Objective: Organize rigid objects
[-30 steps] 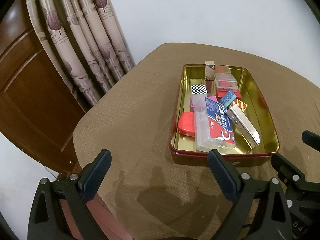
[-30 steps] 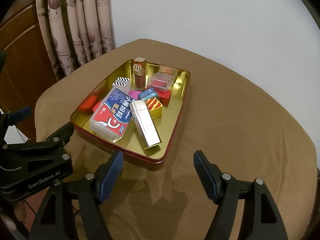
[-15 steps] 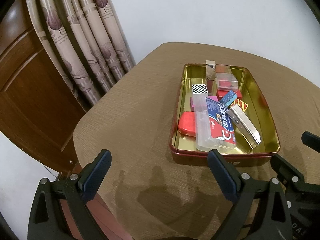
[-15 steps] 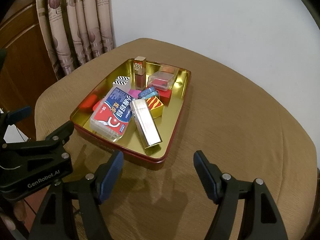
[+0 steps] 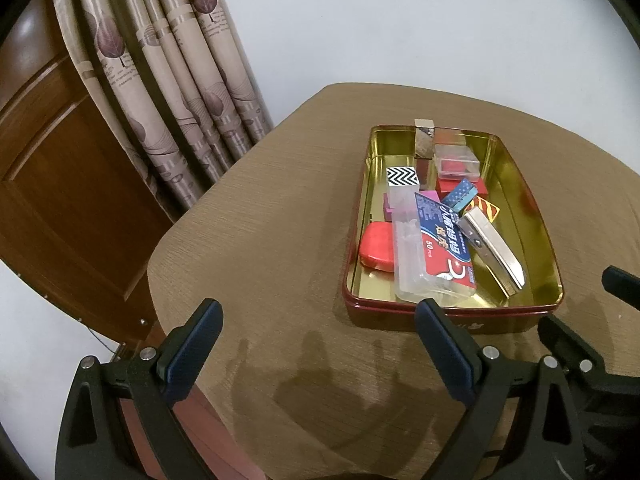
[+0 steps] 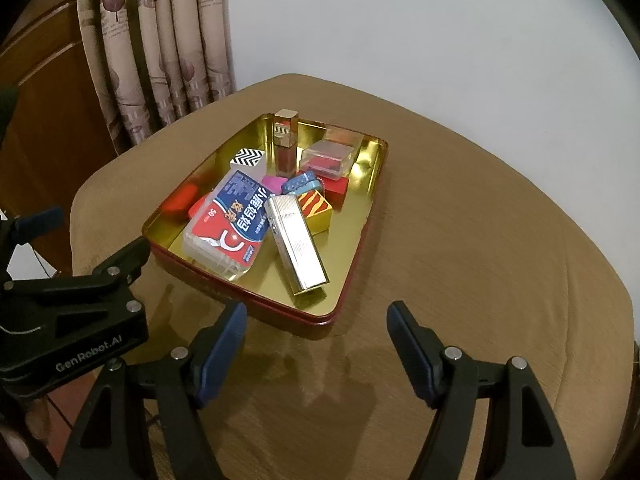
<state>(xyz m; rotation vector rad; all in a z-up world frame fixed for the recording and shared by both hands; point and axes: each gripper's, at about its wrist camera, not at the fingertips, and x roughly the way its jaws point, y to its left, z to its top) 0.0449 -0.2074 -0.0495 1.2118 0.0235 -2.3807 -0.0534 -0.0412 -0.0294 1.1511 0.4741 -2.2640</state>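
A gold-lined red tin tray [image 5: 538, 216] [image 6: 362, 232] sits on a tan cushioned table. It holds several small items: a clear box with a blue and red label [image 5: 436, 256] [image 6: 236, 220], a silver metal case [image 5: 492, 248] [image 6: 298, 248], a red soap-like block [image 5: 376, 246], a zigzag-patterned box [image 5: 402, 178] [image 6: 248, 160], a clear case with red inside [image 5: 456, 164] [image 6: 328, 158] and an upright gold-capped lipstick [image 6: 284, 140]. My left gripper [image 5: 316, 344] is open and empty, near the tray's left front. My right gripper [image 6: 318, 344] is open and empty, at the tray's near corner.
Patterned curtains [image 5: 168, 80] and a wooden door [image 5: 52, 184] stand to the left. A white wall is behind the table. The table's rounded edge [image 5: 160, 280] drops off at the left.
Both grippers have drifted slightly; the tray sits a little lower in the views. Nothing has been grasped or moved.
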